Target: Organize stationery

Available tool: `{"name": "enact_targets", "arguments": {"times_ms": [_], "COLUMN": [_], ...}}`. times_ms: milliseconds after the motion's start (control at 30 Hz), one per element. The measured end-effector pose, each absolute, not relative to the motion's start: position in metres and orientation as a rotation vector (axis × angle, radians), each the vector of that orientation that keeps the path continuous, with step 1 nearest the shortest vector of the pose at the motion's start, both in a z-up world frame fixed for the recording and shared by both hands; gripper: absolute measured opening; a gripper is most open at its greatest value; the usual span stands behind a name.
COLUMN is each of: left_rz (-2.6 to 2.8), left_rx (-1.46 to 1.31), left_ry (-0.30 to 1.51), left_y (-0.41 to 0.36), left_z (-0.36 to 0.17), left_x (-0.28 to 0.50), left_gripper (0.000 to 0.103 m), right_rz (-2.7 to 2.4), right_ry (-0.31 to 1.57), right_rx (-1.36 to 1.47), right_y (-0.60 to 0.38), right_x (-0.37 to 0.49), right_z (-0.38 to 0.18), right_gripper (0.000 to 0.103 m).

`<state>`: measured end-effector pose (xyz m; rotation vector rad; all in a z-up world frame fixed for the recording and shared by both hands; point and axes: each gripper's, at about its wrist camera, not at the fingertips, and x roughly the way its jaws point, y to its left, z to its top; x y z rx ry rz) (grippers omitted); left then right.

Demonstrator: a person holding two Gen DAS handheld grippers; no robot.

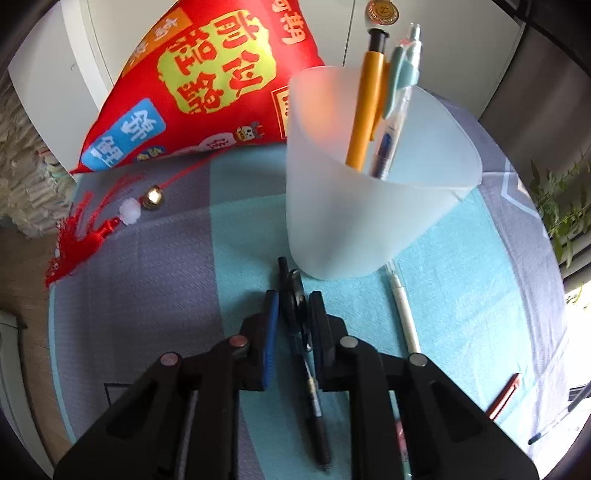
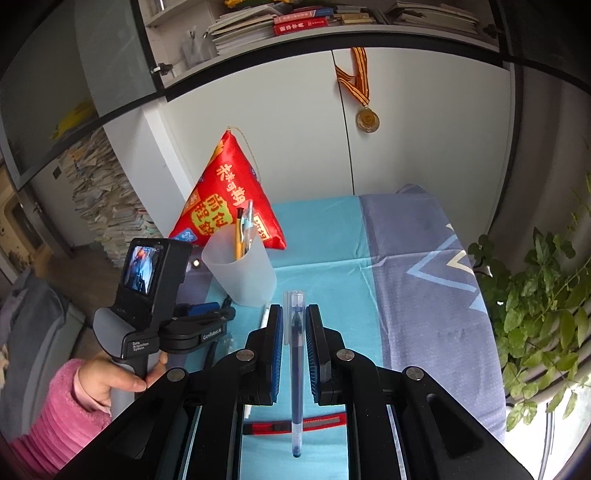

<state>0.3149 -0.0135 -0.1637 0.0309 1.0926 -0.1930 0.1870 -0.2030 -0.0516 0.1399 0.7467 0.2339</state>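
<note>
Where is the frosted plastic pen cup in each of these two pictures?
Left wrist view: the pen cup fills the upper right of centre, just beyond the left gripper.
Right wrist view: the pen cup is small, left of centre, beyond the right gripper.
Shared landmark: the red triangular cushion stands behind the cup in both.

Place: a home, likely a study or bedroom corner.
Upper frame: shelf [image 2: 332, 22] stacked with books and papers.
Centre: white cupboard doors [image 2: 280, 140], a medal [image 2: 367, 120] hanging on them.
Left: tall piles of paper [image 2: 103, 199].
Right edge: leafy houseplant [image 2: 535, 317].
Foreground: patterned cloth [image 2: 417, 258] over the table, red cushion [image 2: 229, 199].
</note>
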Motion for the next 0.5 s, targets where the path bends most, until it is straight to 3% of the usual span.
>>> {"name": "enact_targets", "arguments": {"times_ms": [500], "left_rz": [-0.222], "left_rx": [-0.044], "left_ry": [0.862], "left_y": [0.028], "left_z": [-0.073], "left_x": [0.255], "left_gripper": [0.009], "right_rz": [0.255], "right_ry": [0.744], "right_rx": [0.145], "right_y": [-0.199], "right_x": [0.189], "right_z": [-0.054], "right_gripper": [0.013]}}
